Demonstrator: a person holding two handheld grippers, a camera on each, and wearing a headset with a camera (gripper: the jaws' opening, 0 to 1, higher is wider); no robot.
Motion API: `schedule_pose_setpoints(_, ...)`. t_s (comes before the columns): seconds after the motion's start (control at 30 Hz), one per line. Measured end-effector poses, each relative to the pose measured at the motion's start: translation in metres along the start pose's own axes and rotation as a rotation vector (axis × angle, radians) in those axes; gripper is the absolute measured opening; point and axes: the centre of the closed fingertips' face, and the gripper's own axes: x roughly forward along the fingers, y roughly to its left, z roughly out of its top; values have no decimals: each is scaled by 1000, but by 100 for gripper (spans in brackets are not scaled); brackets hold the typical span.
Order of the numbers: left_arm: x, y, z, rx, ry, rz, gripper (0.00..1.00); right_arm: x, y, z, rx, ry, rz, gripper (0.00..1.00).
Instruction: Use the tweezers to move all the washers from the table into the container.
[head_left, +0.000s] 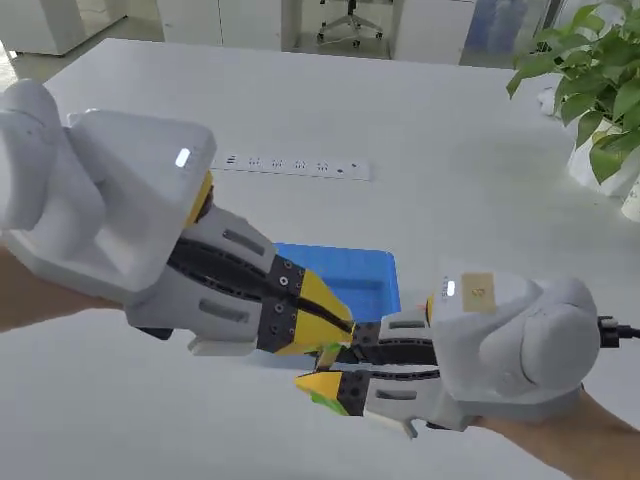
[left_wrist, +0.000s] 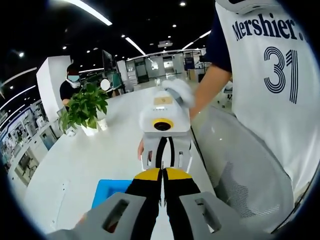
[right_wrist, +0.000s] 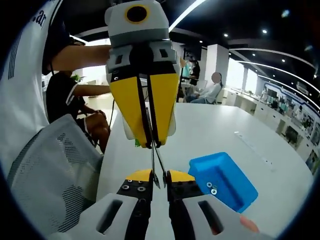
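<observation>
**Left gripper clamps the tweezers; washers lie in the container**

Left gripper (head_left: 335, 335) reaches in from the table's (head_left: 470, 190) near left, large in the head view. Its yellow jaws are pressed together on the tweezers (right_wrist: 156, 165). In the right gripper view the two thin metal legs come out from between those jaws and run toward the right gripper (right_wrist: 153, 176).

The right gripper comes in from the near right edge and faces the left one tip to tip. Its jaws stand only a narrow slit apart, and the tweezers' free ends lie in that slit. Whether the jaws actually press on the legs, I cannot tell.

The container (right_wrist: 237, 196), a blue tray, sits on the table just behind the two grippers, towards the middle. Three small silver washers (right_wrist: 212, 189) lie close together on its floor, as the right gripper view shows.

A white power strip (head_left: 290, 165) lies beyond the container, towards the far edge. A potted plant (head_left: 595, 80) stands at the far right corner.

A person in a white jersey with a dark sleeve (left_wrist: 270, 75) holds both grippers, and a grey mesh chair (right_wrist: 50, 175) stands at the near edge beside them.
</observation>
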Motion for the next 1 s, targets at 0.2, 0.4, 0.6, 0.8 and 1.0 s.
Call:
schedule_pose_setpoints(0.2,-4,5,-18,-30,13,19,5,-1,-6,-15,8,53,-11,10)
schedule_pose_setpoints(0.4,-1,1,-53,-54,69,41,5,0,-9,-45,-31,189,7,9)
schedule_pose_setpoints(0.6,7,1,-85,-69,129,58,5,8,-13,-69,-86,321,33,9)
schedule_pose_setpoints(0.8,20,10,-122,-134,182,77,6,13,-25,-90,-99,422,41,9)
schedule_pose_setpoints(1.0,32,14,-155,-181,244,65,6,19,-31,-105,-112,478,62,9)
